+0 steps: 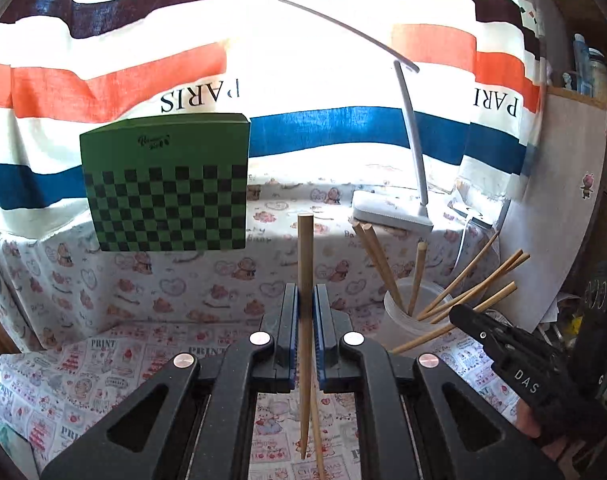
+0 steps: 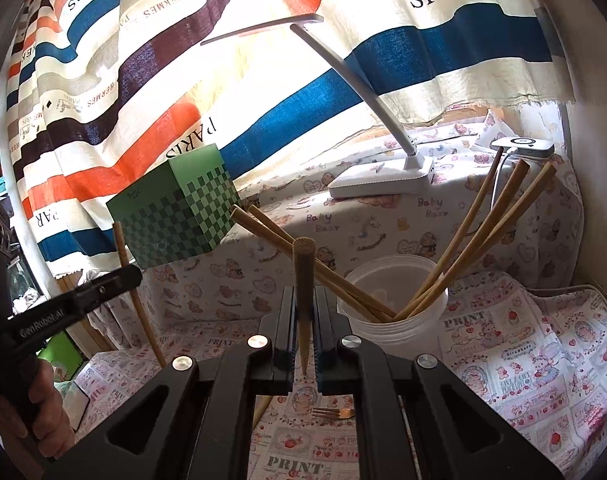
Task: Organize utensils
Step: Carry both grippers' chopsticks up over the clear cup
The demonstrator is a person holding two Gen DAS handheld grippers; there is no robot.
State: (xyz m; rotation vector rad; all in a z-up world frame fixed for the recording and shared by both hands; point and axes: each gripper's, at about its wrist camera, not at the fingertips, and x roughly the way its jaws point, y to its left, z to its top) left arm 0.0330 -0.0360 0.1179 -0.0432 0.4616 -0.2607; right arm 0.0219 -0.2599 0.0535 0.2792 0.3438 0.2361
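My left gripper [image 1: 306, 300] is shut on a wooden chopstick [image 1: 305, 264] held upright, thick end up. Another chopstick [image 1: 317, 432] lies on the cloth below it. My right gripper [image 2: 304, 308] is shut on a second wooden chopstick [image 2: 303, 276], also upright, just left of a translucent plastic cup [image 2: 395, 332] that holds several chopsticks [image 2: 463, 248]. The cup [image 1: 407, 320] shows in the left wrist view too, with the right gripper [image 1: 463, 314] beside it. The left gripper [image 2: 123, 276] with its chopstick [image 2: 133, 280] shows at the left of the right wrist view.
A green checkered box [image 1: 165, 182] stands at the back left. A white desk lamp [image 2: 383, 178] sits on the raised ledge behind the cup. A gold fork [image 2: 333, 413] lies on the printed tablecloth [image 2: 543, 360]. A striped curtain [image 1: 303, 60] hangs behind.
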